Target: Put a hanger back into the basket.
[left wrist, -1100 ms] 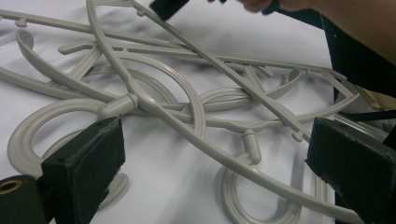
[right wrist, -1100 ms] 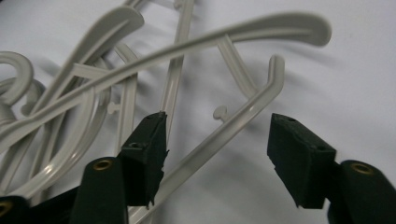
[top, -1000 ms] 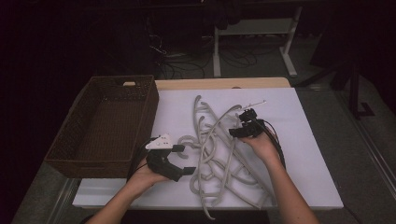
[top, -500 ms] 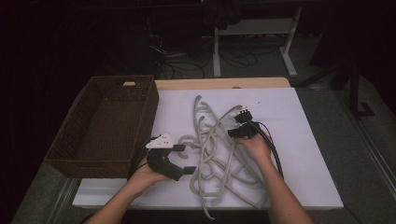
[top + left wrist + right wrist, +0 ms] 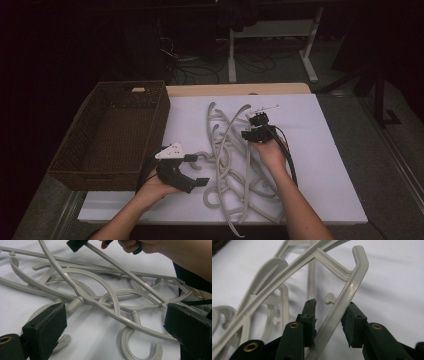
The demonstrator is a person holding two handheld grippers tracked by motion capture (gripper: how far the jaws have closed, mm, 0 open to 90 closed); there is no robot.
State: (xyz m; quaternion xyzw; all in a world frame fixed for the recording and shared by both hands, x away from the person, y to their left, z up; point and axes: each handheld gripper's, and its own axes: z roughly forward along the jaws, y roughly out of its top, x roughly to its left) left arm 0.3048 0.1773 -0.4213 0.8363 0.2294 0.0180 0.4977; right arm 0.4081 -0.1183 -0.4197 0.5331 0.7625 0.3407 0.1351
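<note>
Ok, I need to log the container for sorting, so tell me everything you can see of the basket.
The basket is a dark brown rectangular one that looks like woven wicker, with a cut-out handle slot in its far end wall. It stands upright and open-topped at the table's left edge, beside the white mat, its long side running away from the person. Nothing can be seen inside. The left hand-held gripper is near its front right corner; contact cannot be told.

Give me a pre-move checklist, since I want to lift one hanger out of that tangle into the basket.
1. Right gripper fingers either side of a hanger bar: ok.
2. Fingers fully clamped on it: cannot tell; a gap shows on one side.
3. Hanger free of the pile: not ok, bars cross over each other.
4. Left gripper open, near the pile: ok.
5. Basket empty and open-topped: ok.
</note>
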